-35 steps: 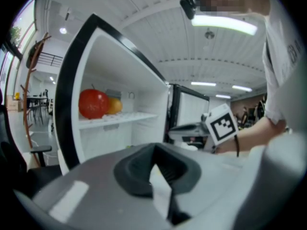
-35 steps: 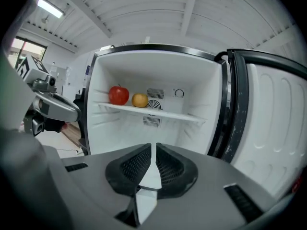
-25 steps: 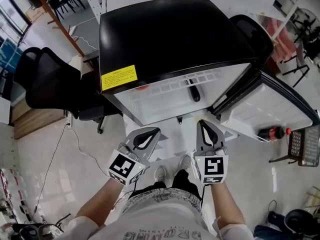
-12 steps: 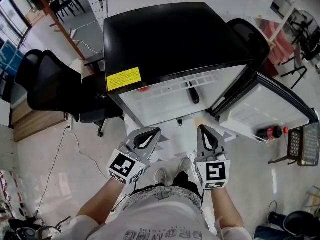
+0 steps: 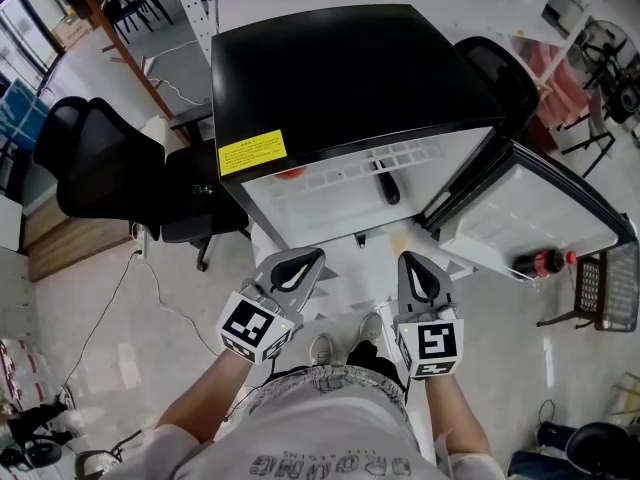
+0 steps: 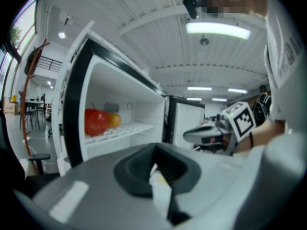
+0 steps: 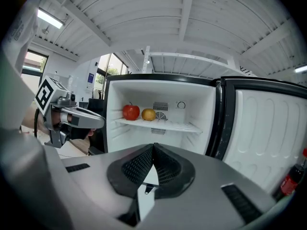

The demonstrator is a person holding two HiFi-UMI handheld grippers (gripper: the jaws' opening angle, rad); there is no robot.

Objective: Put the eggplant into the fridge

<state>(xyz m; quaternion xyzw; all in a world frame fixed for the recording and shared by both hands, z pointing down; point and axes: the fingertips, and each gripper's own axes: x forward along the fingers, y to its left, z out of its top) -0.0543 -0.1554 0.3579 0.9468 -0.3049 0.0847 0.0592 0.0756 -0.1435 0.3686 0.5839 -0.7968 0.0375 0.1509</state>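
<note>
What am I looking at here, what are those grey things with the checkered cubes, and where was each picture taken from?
No robot here: a person holds a gripper in each hand, the left gripper and the right gripper. The marker cubes belong to them. The overhead picture comes from a camera on the person's head; the other two from cameras riding on each gripper. They face a small fridge with its door open. Inside are a red apple, a yellow fruit and a dark long thing, probably the eggplant; a bottle sits in the door. Both grippers' fingers are closed together, holding nothing.
</note>
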